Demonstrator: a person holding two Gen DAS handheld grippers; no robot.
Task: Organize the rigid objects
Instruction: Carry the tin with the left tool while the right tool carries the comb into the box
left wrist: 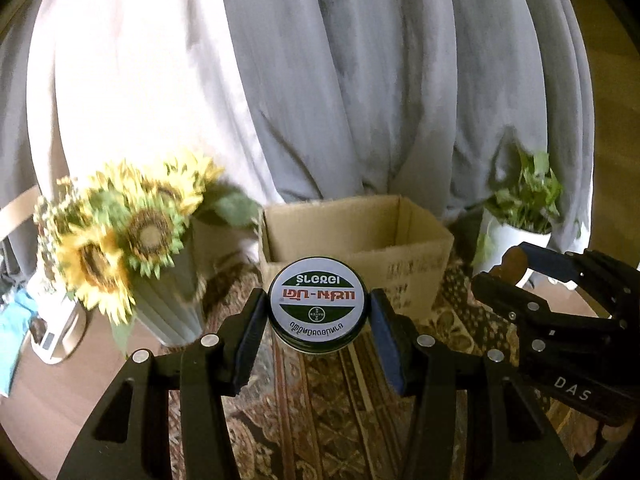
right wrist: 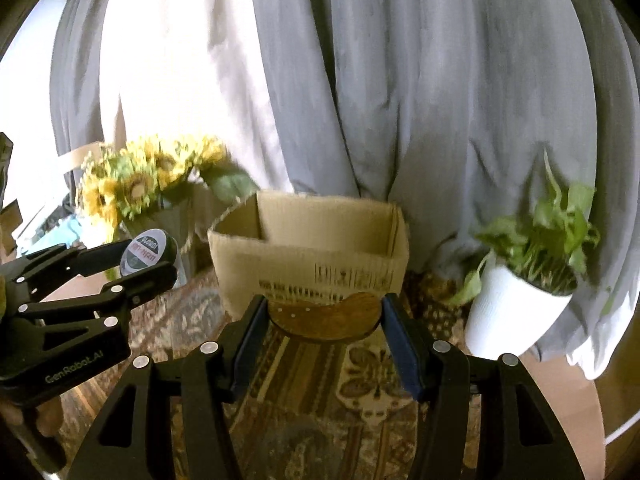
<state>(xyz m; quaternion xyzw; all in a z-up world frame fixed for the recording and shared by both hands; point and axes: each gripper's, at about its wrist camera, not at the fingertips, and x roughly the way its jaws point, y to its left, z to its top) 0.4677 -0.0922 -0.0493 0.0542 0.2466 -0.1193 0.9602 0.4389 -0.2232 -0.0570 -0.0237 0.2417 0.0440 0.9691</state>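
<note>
My left gripper (left wrist: pixel 318 306) is shut on a round green tin (left wrist: pixel 318 300) with a white printed lid, held above the patterned rug. The same tin (right wrist: pixel 149 255) and left gripper (right wrist: pixel 148 258) show at the left of the right wrist view. My right gripper (right wrist: pixel 324 314) is shut on a curved brown wooden piece (right wrist: pixel 324 318), pinched by its two ends. That wooden piece (left wrist: pixel 514 262) peeks out of the right gripper (left wrist: pixel 516 268) at the right of the left wrist view. An open cardboard box (right wrist: pixel 308 252) stands just beyond both grippers; the box (left wrist: pixel 356 240) looks empty as far as its inside shows.
A vase of sunflowers (left wrist: pixel 132 236) stands left of the box, and a white pot with a green plant (right wrist: pixel 532 264) stands to its right. Grey curtains (right wrist: pixel 400 80) hang behind everything. A patterned rug (right wrist: pixel 312 392) covers the floor below the grippers.
</note>
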